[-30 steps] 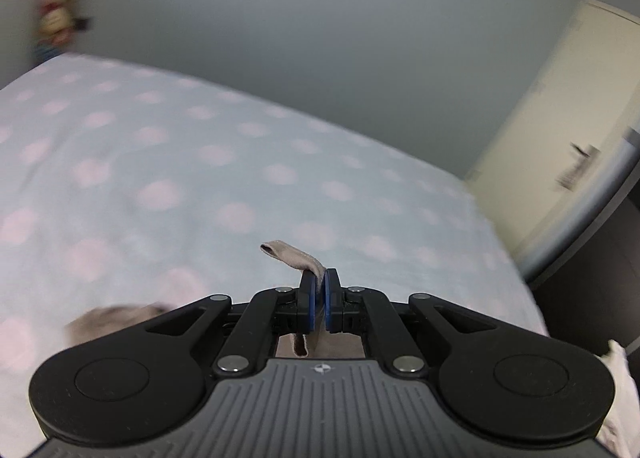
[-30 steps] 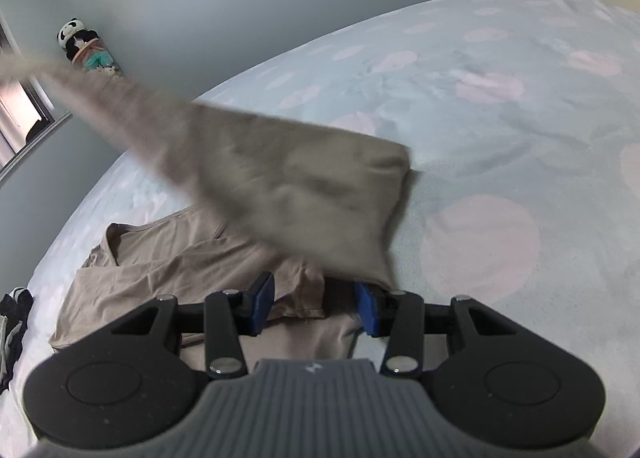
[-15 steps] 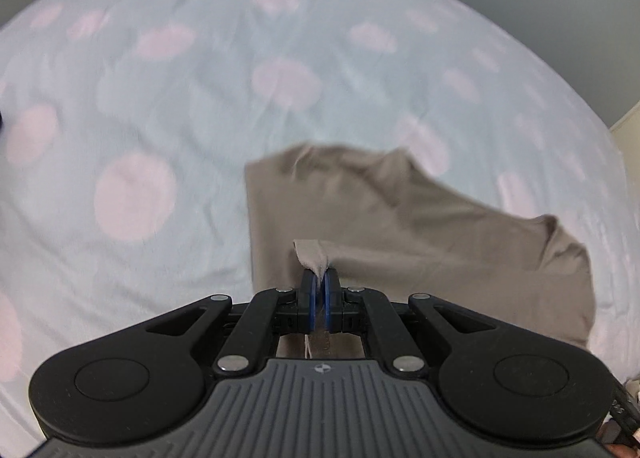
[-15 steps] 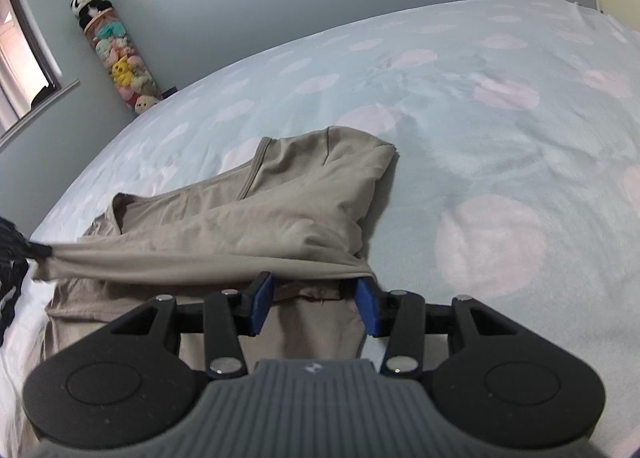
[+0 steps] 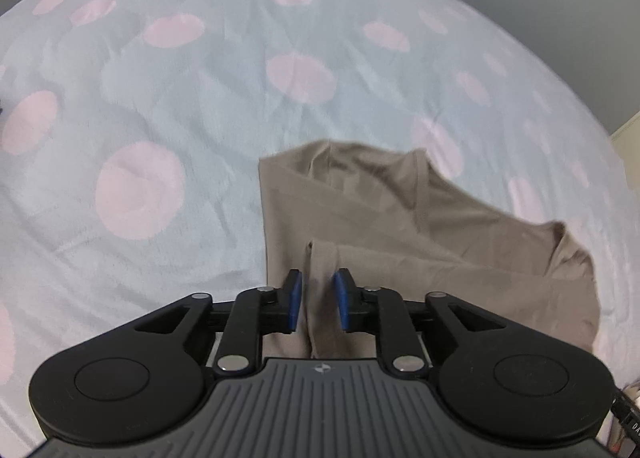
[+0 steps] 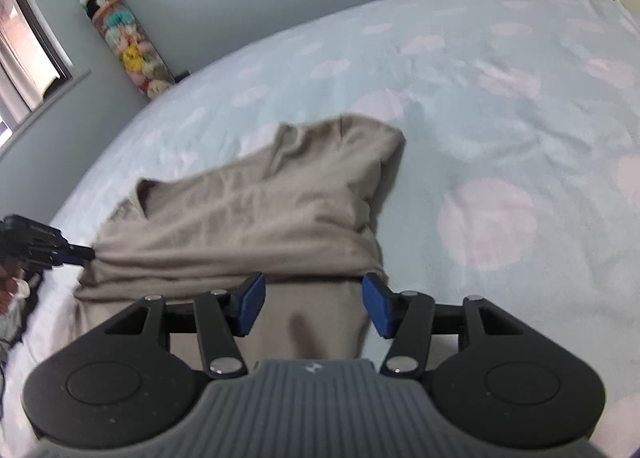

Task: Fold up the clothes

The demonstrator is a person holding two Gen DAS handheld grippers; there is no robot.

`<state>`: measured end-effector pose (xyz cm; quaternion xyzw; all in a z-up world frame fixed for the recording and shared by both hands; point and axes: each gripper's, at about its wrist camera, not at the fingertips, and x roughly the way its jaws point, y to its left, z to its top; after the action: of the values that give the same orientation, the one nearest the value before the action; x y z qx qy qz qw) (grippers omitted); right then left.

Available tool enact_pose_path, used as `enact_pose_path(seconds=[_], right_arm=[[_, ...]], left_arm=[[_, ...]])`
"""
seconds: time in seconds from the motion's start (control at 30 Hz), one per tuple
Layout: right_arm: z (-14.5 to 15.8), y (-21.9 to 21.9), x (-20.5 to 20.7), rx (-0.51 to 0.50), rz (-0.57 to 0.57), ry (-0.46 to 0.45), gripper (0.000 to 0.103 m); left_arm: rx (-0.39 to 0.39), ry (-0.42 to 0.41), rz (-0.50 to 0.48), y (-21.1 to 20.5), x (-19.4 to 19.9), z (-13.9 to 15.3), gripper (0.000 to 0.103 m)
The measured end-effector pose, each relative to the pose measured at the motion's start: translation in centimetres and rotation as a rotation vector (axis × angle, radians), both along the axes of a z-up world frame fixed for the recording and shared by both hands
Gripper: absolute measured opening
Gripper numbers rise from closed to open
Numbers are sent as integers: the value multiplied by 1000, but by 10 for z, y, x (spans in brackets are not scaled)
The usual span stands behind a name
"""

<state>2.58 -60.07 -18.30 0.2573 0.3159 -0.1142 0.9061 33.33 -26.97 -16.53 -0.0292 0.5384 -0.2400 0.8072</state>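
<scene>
A taupe shirt lies folded over itself on the pale blue bedspread with pink dots. My left gripper hovers low over the shirt's near edge. Its jaws are opening, and a raised fold of the fabric stands between the blue pads without being pressed. In the right wrist view the same shirt stretches from the left gripper at its left end to my right gripper at its near right end. The right jaws are opening too, with flat cloth lying beneath them and nothing pinched.
A tall holder of stuffed toys stands against the grey wall beside a window. A hand and some dark clothing show at the left edge. A cream panel rises past the bed's right side.
The left gripper came down from the air with the shirt's edge and laid it over the rest of the shirt, then its jaws parted. The right jaws widened and that gripper rose slightly.
</scene>
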Motion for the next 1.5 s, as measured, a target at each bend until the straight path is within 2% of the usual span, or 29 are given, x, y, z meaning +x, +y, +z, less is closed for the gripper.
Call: enact_pose_path(seconds=[0.1,0.23,0.4,0.47,0.5,0.6,0.63,0.67,0.7,0.73,0.87,0.93,1.03,1.07,1.1,1.2,1.3,1.4,1.47,1.5], right_arm=[[9,1,-4,-26,-2,-60,57],[9,-18,3,-42,-55,-61,57],[0,-66,24,97,-151,-66,57],[-5,-84,39,136,-161,-53,51],[-8,-93,50,153,-158,-45,50],[-12,-110,78,163,-148,-16,37],[-14,-115,86,168,-140,-11,30],[-15,-118,93,176,-135,-4,13],[-15,-120,100,180,-129,8,2],[-14,-121,104,165,-122,15,3],[3,-111,118,-72,-107,47,1],[5,-111,124,-121,-92,69,1],[8,-111,117,-121,-94,79,2],[10,-111,113,-125,-98,79,7],[13,-109,106,-149,-109,85,8],[19,-98,74,-170,-113,87,13],[15,-77,41,-136,-96,80,16],[10,-50,12,-107,-79,64,18],[6,-32,-3,-101,-66,61,26],[4,-24,-8,-106,-61,63,26]], left_arm=[[-19,-11,-1,0,2,4,28],[-34,-21,-9,-6,6,-2,29],[-54,-13,-17,-13,14,-19,29],[-46,-18,-25,-15,16,-24,25],[-42,-24,-28,-15,16,-25,19],[-35,-35,-40,-15,18,-28,13],[-32,-36,-46,-15,18,-28,12],[-28,-38,-54,-15,19,-28,12],[-26,-41,-59,-15,18,-28,12],[-25,-45,-63,-16,18,-29,12],[-22,-59,-75,-16,17,-29,11],[-20,-66,-81,-16,17,-29,11],[-41,-80,-83,-11,14,-24,12],[-55,-91,-81,-7,12,-20,12],[-69,-102,-80,-2,10,-15,12],[-101,-136,-98,11,1,-2,12],[-117,-155,-141,19,-14,6,17],[-102,-145,-177,19,-27,5,22],[-72,-136,-190,17,-34,-1,24],[-66,-130,-187,16,-36,-4,24]])
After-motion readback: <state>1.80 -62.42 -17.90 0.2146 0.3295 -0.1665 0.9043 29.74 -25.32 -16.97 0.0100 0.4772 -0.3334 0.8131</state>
